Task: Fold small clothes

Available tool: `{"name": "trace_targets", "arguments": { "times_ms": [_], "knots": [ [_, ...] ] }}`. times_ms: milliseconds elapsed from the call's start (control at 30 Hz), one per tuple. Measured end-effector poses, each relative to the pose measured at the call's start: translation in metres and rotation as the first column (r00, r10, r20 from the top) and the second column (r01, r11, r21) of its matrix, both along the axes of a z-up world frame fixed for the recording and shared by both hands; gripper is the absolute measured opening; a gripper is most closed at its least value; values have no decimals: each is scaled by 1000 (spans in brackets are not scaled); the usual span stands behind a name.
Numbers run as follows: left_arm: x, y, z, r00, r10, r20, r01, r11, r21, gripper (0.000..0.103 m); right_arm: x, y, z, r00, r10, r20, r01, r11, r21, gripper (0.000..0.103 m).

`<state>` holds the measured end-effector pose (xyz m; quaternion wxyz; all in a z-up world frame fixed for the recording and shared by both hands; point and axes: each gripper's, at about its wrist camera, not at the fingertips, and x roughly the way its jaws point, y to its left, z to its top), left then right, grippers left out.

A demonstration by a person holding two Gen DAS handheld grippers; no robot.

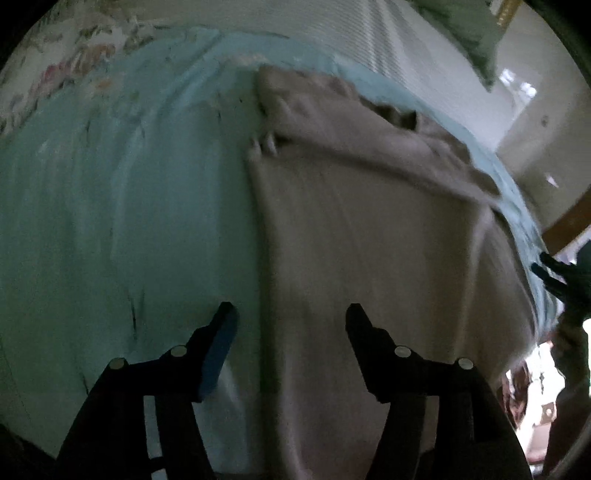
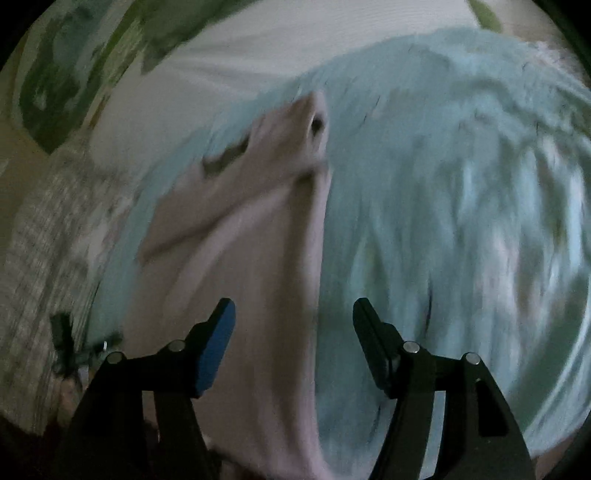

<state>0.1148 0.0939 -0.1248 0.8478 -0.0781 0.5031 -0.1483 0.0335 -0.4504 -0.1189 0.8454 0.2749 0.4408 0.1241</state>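
A pale pinkish-beige garment (image 1: 369,229) lies spread on a light blue bed cover (image 1: 129,203), with a sleeve folded across its far end. My left gripper (image 1: 291,314) hovers above the garment's left edge, jaws apart, nothing between them. In the right wrist view the same garment (image 2: 258,258) stretches away from me, a sleeve opening at its far end. My right gripper (image 2: 293,310) stands open over the garment's right edge, where it meets the blue cover (image 2: 461,221). The right gripper (image 1: 554,277) shows dark at the far right of the left wrist view. Both views are blurred.
A floral pillow or sheet (image 1: 74,62) lies at the far left of the bed. White striped bedding (image 1: 332,33) and a green-patterned cushion (image 2: 74,66) sit beyond the blue cover. A checked fabric (image 2: 44,258) hangs at the left. A wooden bed edge (image 1: 569,221) shows at right.
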Motion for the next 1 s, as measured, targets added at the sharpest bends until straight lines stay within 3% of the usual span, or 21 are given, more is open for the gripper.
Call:
{"name": "trace_targets", "arguments": {
  "times_ms": [200, 333, 467, 633, 667, 700, 733, 767, 800, 867, 1000],
  "knots": [
    [-80, 5, -5, 994, -109, 7, 109, 994, -21, 68, -66, 17, -8, 985, 170, 4, -170, 985, 9, 67],
    [-108, 9, -19, 984, -170, -46, 168, 985, -36, 68, -90, 25, -29, 967, 241, -77, -244, 969, -31, 67],
    [-122, 8, -44, 968, -229, -99, 229, 973, -10, 68, -89, 28, -59, 964, 230, -132, -240, 969, -61, 67],
    [-124, 2, -67, 953, -275, -130, 272, 962, -36, 64, -72, 44, -73, 962, 259, -83, -262, 964, -33, 68],
    [-125, 2, -68, 953, -277, -126, 274, 961, -37, 64, -73, 47, -75, 959, 272, -82, -276, 961, -34, 63],
    [-126, 1, -68, 953, -280, -117, 278, 960, -40, 59, -73, 53, -75, 952, 298, -74, -300, 953, -31, 47],
    [-126, 0, -67, 953, -285, -107, 281, 959, -45, 43, -77, 54, -77, 948, 311, -69, -313, 949, -23, 37],
    [-126, -2, -66, 951, -293, -100, 289, 956, -55, 35, -80, 57, -76, 944, 322, -67, -324, 946, -12, 24],
    [-128, -3, -65, 949, -301, -93, 296, 953, -65, 26, -82, 58, -74, 942, 330, -64, -330, 944, 3, 20],
    [-131, -3, -60, 947, -312, -71, 307, 949, -69, 21, -89, 58, -72, 940, 338, -45, -336, 941, 45, 16],
    [-136, -1, -40, 941, -337, -15, 335, 939, -78, 20, -101, 52, -55, 943, 331, 32, -332, 934, 130, 16]
  ]
}}
